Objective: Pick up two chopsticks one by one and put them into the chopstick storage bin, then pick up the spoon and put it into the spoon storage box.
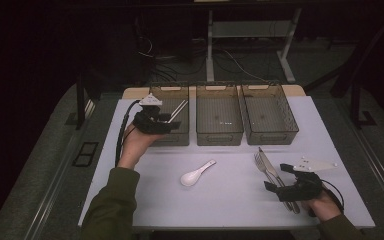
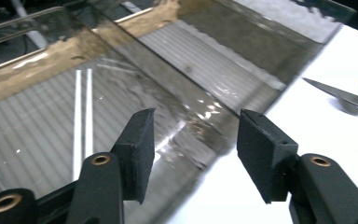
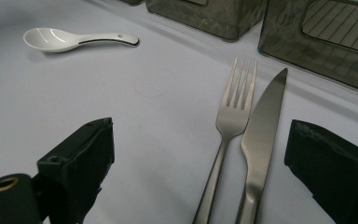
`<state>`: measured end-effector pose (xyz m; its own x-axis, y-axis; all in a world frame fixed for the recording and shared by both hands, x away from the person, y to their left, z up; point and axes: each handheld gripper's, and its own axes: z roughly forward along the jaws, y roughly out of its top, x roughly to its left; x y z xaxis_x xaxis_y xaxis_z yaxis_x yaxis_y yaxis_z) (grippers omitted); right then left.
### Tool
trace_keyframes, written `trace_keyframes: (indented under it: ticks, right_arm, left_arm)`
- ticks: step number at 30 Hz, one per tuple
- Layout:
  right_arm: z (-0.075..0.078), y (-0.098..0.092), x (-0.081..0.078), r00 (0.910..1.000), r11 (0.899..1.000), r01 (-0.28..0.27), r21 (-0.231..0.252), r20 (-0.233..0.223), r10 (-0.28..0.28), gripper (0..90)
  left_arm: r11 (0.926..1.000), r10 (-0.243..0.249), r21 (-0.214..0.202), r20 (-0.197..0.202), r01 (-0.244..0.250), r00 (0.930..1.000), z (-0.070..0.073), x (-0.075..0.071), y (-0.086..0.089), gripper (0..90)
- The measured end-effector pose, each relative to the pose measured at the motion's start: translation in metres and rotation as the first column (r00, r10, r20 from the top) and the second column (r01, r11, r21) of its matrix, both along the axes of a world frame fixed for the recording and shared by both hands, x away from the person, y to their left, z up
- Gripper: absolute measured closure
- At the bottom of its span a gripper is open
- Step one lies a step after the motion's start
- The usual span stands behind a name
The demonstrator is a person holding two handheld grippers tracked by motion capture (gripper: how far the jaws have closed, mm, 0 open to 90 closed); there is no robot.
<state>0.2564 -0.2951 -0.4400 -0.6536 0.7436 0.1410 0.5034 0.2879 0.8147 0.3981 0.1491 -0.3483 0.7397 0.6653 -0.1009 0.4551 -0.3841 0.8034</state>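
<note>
Fig. — Cutlery sorting at a white table (image 1: 230,200), w/ three dark translucent bins along its far side: left bin (image 1: 170,136), middle bin (image 1: 219,131), right bin (image 1: 270,131).

Key relation: the knife (image 1: 270,165) and fork (image 1: 261,164) lie side by side, touching or nearly so, just ahead of the right gripper (image 1: 280,176). Their long axes run near-to-far, handles toward the person, tips toward the bins. The right gripper straddles the handles, jaws spread wide, nothing held. The right hand is far nearer to this pair than the left; judged next move = a short forward and downward close on one handle, prob. the knife, which sits closer to the right-hand jaw.

Left gripper (image 1: 166,119): hovers over the near right edge of the left bin, jaws apart and empty. A pair of chopsticks (image 1: 177,111) lies in that bin.

Spoon (image 1: 196,175): white, on the table centre, between the hands, apart from both; bowl nearest the person, handle angled toward the far right.

View differences: the right gripper view shows knife (image 3: 261,140) beside fork (image 3: 230,126) between the jaws, and the spoon (image 3: 74,39) beyond. The left gripper view shows the chopsticks (image 2: 83,121) flat on the ribbed bin floor, and a blade tip at its right edge, likely the knife (image 2: 340,93), though it is blurred.
</note>
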Motion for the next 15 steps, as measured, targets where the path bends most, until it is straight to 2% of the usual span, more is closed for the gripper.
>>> trace_keyframes:
  ticks: [5, 9, 11, 12, 15]
  right_arm:
    - [0.000, 0.000, -0.002, 1.0000, 1.000, -0.008, 0.000, 0.006, 0.008, 8.3]
    - [0.001, 0.000, -0.003, 1.0000, 1.000, -0.005, 0.004, -0.005, 0.005, 8.3]
    - [0.001, 0.000, -0.002, 1.0000, 1.000, -0.005, 0.002, 0.002, 0.005, 8.3]
    - [0.000, -0.001, -0.001, 0.9997, 1.000, -0.009, -0.003, 0.020, 0.009, 8.3]
    - [0.001, 0.000, -0.002, 1.0000, 1.000, -0.006, 0.001, 0.002, 0.006, 8.3]
  left_arm:
    - [0.9989, -0.047, -0.011, 0.010, 0.047, 0.9989, 0.001, -0.021, -0.005, 38.6]
    - [0.9966, -0.073, -0.036, 0.018, 0.074, 0.9972, -0.001, -0.035, -0.007, 35.3]
    - [0.9958, -0.081, -0.040, 0.026, 0.082, 0.9963, -0.001, -0.041, -0.008, 33.6]
    - [0.9952, -0.087, -0.042, 0.030, 0.089, 0.9957, -0.002, -0.043, -0.008, 32.9]
    - [0.9942, -0.096, -0.045, 0.040, 0.098, 0.9946, -0.004, -0.051, -0.009, 30.7]
